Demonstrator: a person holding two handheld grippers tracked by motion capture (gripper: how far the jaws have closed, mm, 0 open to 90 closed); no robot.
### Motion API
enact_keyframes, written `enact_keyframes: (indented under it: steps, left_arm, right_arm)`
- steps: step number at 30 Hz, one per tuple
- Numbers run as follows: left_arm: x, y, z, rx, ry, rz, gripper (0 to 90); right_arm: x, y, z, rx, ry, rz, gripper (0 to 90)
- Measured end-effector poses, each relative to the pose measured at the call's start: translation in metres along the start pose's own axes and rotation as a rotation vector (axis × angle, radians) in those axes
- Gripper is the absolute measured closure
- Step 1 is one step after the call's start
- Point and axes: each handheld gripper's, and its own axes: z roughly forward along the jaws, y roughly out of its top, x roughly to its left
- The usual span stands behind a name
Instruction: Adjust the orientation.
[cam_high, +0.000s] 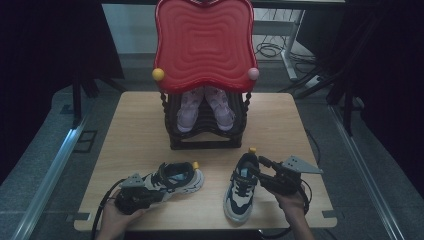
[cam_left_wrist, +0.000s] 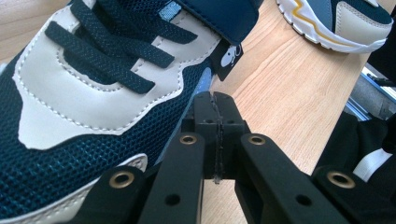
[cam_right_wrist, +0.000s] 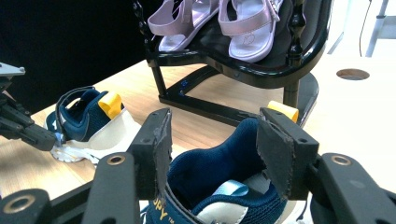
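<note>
Your left sneaker (cam_left_wrist: 93, 93) showed navy woven mesh, smooth cream leather-like panels with visible stitching, and flat cloth laces. The tabletop (cam_left_wrist: 280, 88) you worked on was pale wood grain with a matt finish. The red tray (cam_high: 205, 42) looked like glossy ridged plastic, the rack (cam_right_wrist: 261, 70) shiny black.
</note>
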Motion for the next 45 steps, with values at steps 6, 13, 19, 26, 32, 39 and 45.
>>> enact_keyframes:
  steps: [6,13,19,26,32,39,45]
  left_arm:
    - [0.008,0.002,-0.003,0.003,0.016,-0.007,89.4]
    - [0.019,0.005,-0.006,0.0,0.031,-0.023,89.4]
    - [0.024,0.007,-0.007,-0.006,0.037,-0.033,89.4]
    - [0.03,0.01,-0.007,-0.012,0.045,-0.048,89.3]
    - [0.032,0.008,-0.01,-0.008,0.063,-0.053,88.9]
    - [0.031,0.004,-0.006,0.027,0.078,-0.051,89.2]
    - [0.039,0.004,-0.007,0.03,0.115,-0.067,89.3]
  right_arm:
    - [-0.001,-0.001,0.001,0.007,-0.001,0.002,45.9]
    - [-0.003,-0.002,0.002,0.006,-0.007,0.007,46.0]
    - [-0.001,-0.002,0.002,0.01,-0.003,0.003,46.0]
    - [-0.002,-0.002,0.003,0.011,-0.006,0.0,46.1]
    - [-0.002,-0.002,0.002,0.008,-0.001,0.005,46.1]
    - [-0.003,-0.002,0.002,0.007,-0.001,0.008,46.1]
    - [-0.004,-0.003,0.002,0.007,0.0,0.02,46.1]
